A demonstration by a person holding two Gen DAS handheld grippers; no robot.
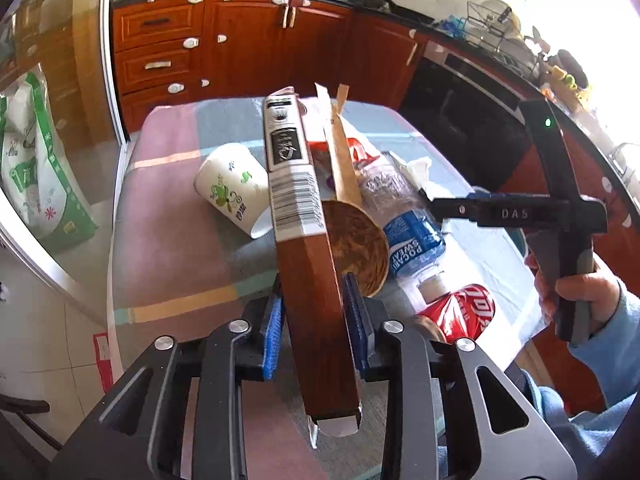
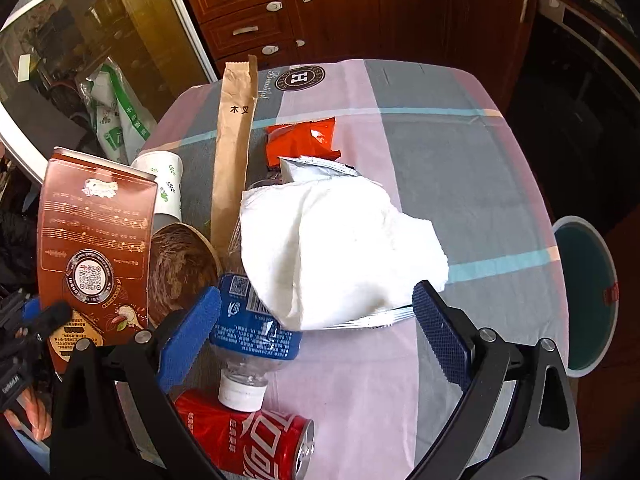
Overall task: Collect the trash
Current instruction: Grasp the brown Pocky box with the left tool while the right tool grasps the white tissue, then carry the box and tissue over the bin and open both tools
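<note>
My left gripper (image 1: 314, 316) is shut on a flat brown carton (image 1: 316, 280) and holds it above the table; the carton also shows in the right wrist view (image 2: 96, 248). My right gripper (image 2: 320, 328) is open and empty, its blue pads (image 2: 192, 332) above a crushed blue-label bottle (image 2: 252, 332) and a white tissue (image 2: 336, 248). A red cola can (image 2: 248, 436) lies just in front of it. A paper cup (image 1: 232, 190), a brown round lid (image 1: 360, 248), a long kraft sleeve (image 2: 234, 148), an orange wrapper (image 2: 300, 140) and a silver wrapper (image 2: 316, 168) lie on the table.
The table has a checked cloth (image 2: 440, 152). A grey bin with a teal liner (image 2: 588, 292) stands on the floor at the table's right side. Wooden cabinets (image 1: 240, 40) stand behind. A glass door and a green-white sack (image 1: 28, 160) are at the left.
</note>
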